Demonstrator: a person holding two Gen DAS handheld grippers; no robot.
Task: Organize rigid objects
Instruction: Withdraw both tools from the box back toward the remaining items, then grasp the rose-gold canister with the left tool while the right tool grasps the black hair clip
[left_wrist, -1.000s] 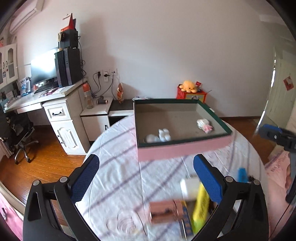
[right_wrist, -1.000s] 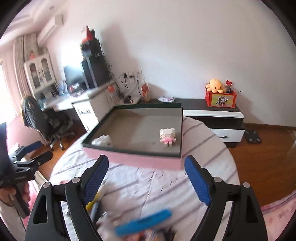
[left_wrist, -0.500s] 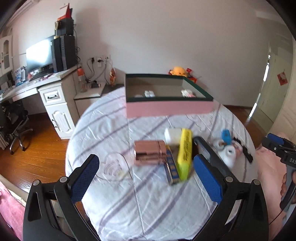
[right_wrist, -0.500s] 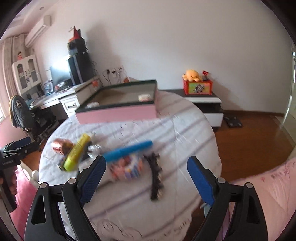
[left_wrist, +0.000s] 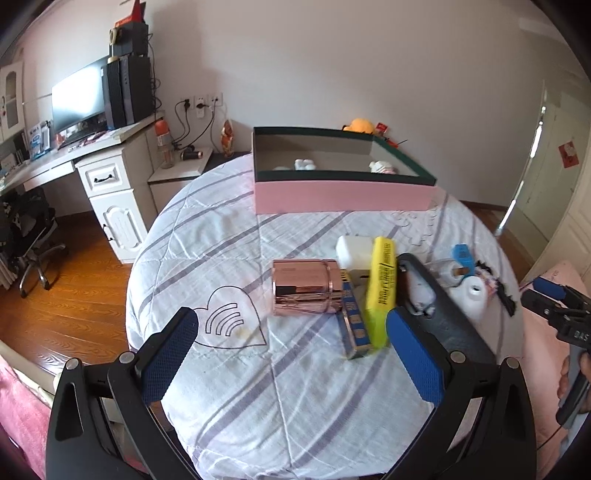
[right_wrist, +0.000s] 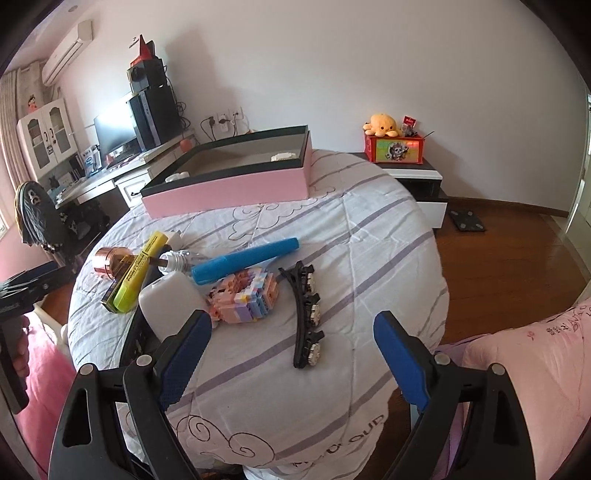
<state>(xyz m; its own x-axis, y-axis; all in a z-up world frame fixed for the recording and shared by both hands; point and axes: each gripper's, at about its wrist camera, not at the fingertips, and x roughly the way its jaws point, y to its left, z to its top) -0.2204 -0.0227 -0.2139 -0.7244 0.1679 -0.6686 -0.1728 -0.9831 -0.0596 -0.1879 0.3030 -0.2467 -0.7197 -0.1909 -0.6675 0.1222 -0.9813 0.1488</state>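
Plain white walls (right_wrist: 406, 55) meet a wooden floor (right_wrist: 509, 251); a white desk (left_wrist: 107, 173) with a monitor (left_wrist: 77, 99) stands left, a low black-and-white cabinet (right_wrist: 417, 177) right, an air conditioner (right_wrist: 66, 48) high up

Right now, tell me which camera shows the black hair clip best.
The right wrist view: the black hair clip lies whole and unobstructed on the striped cloth, just ahead of the open right gripper. The left wrist view catches only a small blurred piece of it at the far edge of the pile.
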